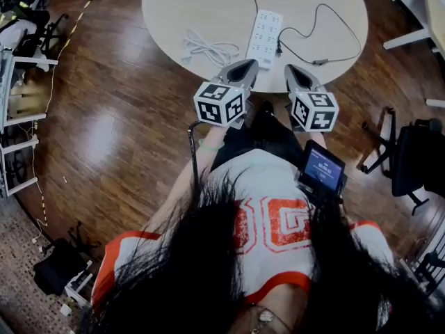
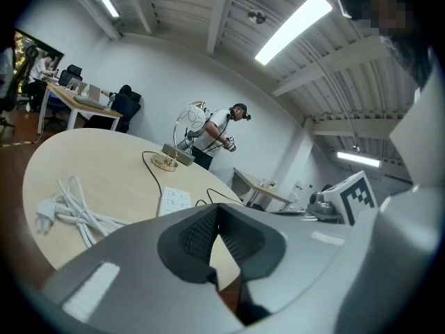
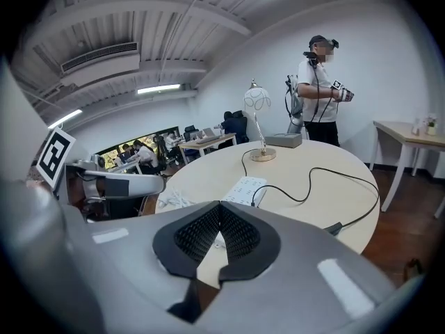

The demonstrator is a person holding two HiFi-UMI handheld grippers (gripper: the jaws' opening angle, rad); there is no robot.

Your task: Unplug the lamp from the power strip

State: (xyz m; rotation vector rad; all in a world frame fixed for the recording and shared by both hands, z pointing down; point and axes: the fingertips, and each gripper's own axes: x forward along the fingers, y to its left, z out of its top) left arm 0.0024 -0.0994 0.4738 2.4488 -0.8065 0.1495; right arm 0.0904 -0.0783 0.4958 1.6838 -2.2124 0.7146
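Note:
A white power strip [image 1: 265, 38] lies on the round beige table [image 1: 201, 5]. A black lamp cord [image 1: 320, 19] is plugged into the strip's right side and loops over the tabletop. In the right gripper view the strip [image 3: 245, 188] lies ahead, with the desk lamp [image 3: 257, 117] standing at the table's far side. The left gripper view shows the strip [image 2: 174, 200] and the lamp's base [image 2: 165, 162]. My left gripper [image 1: 243, 67] and right gripper [image 1: 292, 72] hover side by side over the table's near edge, short of the strip. Both are shut with nothing held.
A coiled white cable [image 1: 206, 48] with a plug lies left of the strip. A grey box [image 3: 284, 140] sits by the lamp. A person [image 3: 316, 89] stands beyond the table. Office chairs [image 1: 410, 158] stand at the right, shelving [image 1: 17, 117] at the left.

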